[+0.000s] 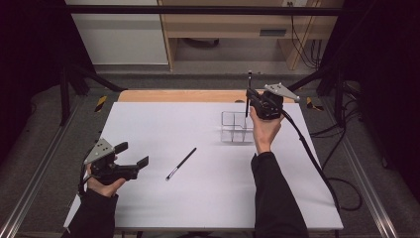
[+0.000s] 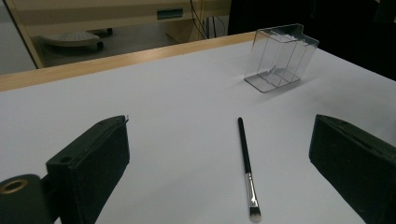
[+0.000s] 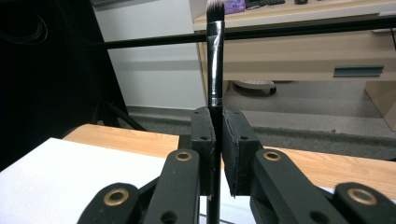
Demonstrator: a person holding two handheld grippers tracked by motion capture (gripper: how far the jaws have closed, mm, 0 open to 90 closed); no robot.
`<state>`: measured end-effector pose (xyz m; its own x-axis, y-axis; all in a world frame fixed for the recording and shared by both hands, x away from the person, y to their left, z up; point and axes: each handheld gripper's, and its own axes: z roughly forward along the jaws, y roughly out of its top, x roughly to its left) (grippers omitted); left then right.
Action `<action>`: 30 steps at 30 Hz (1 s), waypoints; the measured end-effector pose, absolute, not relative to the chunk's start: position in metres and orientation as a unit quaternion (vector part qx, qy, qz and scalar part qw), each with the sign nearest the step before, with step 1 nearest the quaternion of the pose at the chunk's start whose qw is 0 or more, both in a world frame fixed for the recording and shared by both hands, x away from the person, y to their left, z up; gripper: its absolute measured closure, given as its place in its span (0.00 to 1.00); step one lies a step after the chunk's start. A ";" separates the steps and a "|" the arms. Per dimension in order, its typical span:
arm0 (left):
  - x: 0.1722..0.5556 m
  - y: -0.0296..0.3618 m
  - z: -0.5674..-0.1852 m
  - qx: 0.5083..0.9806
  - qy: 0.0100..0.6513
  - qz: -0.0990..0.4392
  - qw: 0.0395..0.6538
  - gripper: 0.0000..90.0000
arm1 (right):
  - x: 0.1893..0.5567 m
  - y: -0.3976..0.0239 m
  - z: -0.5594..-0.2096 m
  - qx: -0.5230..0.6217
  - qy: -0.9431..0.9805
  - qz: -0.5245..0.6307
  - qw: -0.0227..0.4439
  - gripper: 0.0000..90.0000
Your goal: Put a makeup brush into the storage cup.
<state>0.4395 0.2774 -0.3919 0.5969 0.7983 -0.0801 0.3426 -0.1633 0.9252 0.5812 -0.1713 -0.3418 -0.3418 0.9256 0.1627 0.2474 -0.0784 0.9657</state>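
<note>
The left gripper (image 1: 132, 154) rested open, low on the bench (image 1: 148, 124), its jaws aimed at the loose brush (image 1: 181, 163). Farther right, the right gripper (image 1: 251, 97) pinched a second brush (image 3: 215, 56) upright over the organiser (image 1: 236, 127). Likely next: lowering it, handle first, into a compartment.

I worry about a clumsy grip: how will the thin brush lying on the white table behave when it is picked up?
The brush looks slim, straight and round, so it probably stays stiff but may roll if nudged sideways. It lies flat on the table, so the open left gripper may find it hard to get under.
</note>
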 end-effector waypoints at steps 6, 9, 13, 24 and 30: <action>0.439 0.278 -0.391 0.727 0.392 0.222 0.519 0.05 | 0.587 -0.168 -0.350 0.484 0.607 0.551 0.307 0.93; 0.439 0.278 -0.391 0.726 0.392 0.222 0.519 0.05 | 0.589 -0.165 -0.354 0.482 0.611 0.551 0.302 0.93; 0.439 0.278 -0.391 0.726 0.392 0.222 0.520 0.05 | 0.591 -0.163 -0.359 0.483 0.613 0.551 0.297 0.93; 0.439 0.278 -0.391 0.727 0.391 0.222 0.519 0.05 | 0.595 -0.161 -0.378 0.490 0.618 0.545 0.284 0.93; 0.438 0.278 -0.391 0.727 0.390 0.223 0.519 0.05 | 0.595 -0.161 -0.387 0.495 0.623 0.537 0.280 0.93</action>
<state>0.4385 0.2781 -0.3909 0.5972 0.7981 -0.0801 0.3353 -0.1576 0.9288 0.5946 -0.1605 -0.3868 -0.3536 0.9176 0.1816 0.3161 -0.0655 0.9465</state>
